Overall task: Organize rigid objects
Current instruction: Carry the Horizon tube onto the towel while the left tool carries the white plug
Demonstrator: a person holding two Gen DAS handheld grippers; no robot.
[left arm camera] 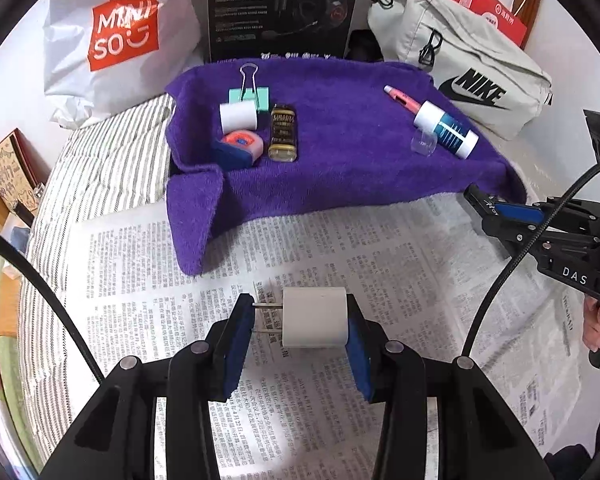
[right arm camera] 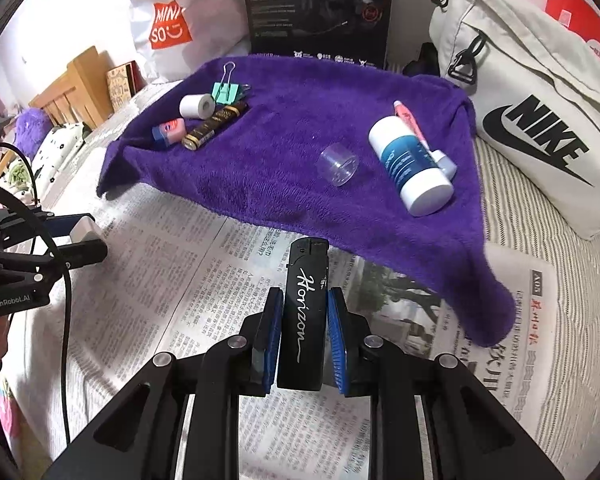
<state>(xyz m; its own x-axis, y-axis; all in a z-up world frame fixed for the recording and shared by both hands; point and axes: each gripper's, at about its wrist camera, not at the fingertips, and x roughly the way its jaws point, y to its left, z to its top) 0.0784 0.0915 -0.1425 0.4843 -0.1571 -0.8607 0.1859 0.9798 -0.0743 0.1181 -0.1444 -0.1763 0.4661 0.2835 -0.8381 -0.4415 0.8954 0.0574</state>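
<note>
Over newspaper [left arm camera: 340, 248], jaws clamp sideways-pointing charger [left arm camera: 314, 318] and forward-pointing lighter [right arm camera: 304, 312].

Your landmark is the purple towel [right arm camera: 300, 168]. Its middle lies bare, an open lane between two clusters: at its left, a binder clip [right arm camera: 226, 90], tape roll [right arm camera: 197, 105], eraser [right arm camera: 168, 131] and battery pack [right arm camera: 214, 125]; at its right, a clear cap [right arm camera: 339, 165], bottle [right arm camera: 410, 166] and pen [right arm camera: 410, 120]. Behind it a box [right arm camera: 320, 4] and bags wall you off. The newspaper [right arm camera: 204, 280] in front is free.
</note>
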